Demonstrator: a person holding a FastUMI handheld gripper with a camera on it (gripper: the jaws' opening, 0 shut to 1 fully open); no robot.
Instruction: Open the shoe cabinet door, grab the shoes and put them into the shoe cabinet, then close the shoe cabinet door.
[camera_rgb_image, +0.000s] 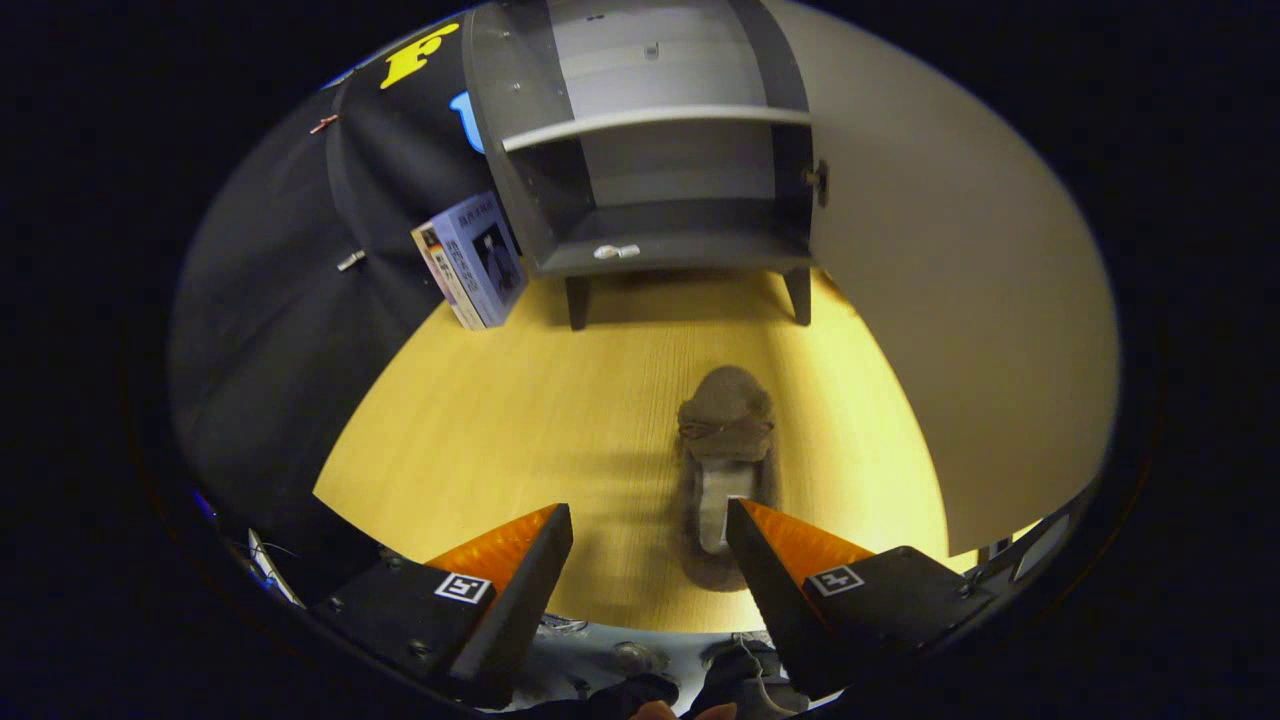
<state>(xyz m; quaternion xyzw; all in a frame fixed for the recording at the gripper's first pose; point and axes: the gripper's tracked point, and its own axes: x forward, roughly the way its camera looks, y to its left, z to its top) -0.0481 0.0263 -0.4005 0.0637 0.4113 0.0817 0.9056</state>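
Spread gripper (650, 525) approaches the fuzzy brown slipper (727, 455), probably empty, before the open grey wooden cabinet (655, 160) awaiting it.

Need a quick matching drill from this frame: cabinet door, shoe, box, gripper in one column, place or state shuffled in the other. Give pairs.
1 cabinet door
2 shoe
3 box
4 gripper

A leaning by the cabinet's left side
B open, nothing between the fingers
C swung open to the right
D on the wooden floor, just ahead of the right finger

Pairs: 1-C, 2-D, 3-A, 4-B
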